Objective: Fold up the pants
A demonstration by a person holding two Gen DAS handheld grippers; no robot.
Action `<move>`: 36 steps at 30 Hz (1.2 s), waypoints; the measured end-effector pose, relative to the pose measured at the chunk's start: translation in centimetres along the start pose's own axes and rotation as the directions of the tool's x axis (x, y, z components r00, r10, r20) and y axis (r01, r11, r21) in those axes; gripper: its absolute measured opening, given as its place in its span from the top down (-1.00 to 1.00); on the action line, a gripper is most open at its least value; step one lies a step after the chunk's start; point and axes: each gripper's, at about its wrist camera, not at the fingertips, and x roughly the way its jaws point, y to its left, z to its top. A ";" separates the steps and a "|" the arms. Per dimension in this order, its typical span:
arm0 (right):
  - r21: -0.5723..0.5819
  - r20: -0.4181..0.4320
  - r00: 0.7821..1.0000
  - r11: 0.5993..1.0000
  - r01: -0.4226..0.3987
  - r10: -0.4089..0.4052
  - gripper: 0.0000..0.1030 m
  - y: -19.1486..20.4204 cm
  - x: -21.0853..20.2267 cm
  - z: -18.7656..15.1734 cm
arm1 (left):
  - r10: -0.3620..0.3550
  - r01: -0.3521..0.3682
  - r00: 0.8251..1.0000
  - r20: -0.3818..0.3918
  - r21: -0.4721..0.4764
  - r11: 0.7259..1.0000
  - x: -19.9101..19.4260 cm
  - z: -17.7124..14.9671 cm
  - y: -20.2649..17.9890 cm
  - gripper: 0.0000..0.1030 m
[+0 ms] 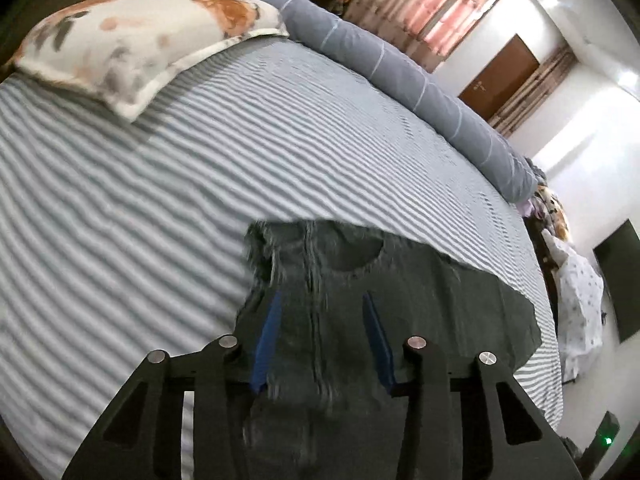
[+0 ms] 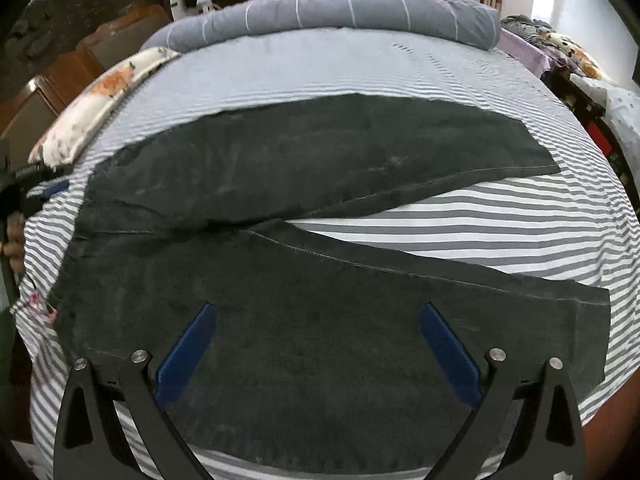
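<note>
L tool (image 1: 320, 300) half-open astride pants (image 1: 400, 300) waistband; R tool (image 2: 320, 312) wide, empty.

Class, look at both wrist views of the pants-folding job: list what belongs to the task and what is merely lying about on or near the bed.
Belongs to the job:
- dark pants
- left hand-held gripper
- right hand-held gripper
- striped bed sheet, the work surface

Just lying about:
- floral pillow
- rolled grey duvet

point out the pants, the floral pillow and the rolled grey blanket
pants (image 2: 304, 160), right wrist view, middle of the far leg
floral pillow (image 1: 132, 40), left wrist view, its top face
rolled grey blanket (image 2: 340, 12), right wrist view, middle of the roll
</note>
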 end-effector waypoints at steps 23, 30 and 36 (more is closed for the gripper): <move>-0.150 0.049 0.999 0.989 -0.008 0.016 -0.96 5.5 5.5 8.5 | -0.066 0.058 0.994 -0.086 -0.088 0.994 6.8 2.6 4.1 0.27; -0.301 0.006 0.986 0.941 -0.156 0.165 -0.96 6.8 8.2 14.4 | -0.067 0.057 0.994 -0.082 -0.119 0.991 8.9 4.4 3.8 0.26; -0.426 -0.113 0.976 0.878 -0.219 0.188 -0.96 8.5 13.6 21.2 | 0.001 -0.001 1.000 0.002 -0.137 0.991 8.4 3.5 3.5 0.69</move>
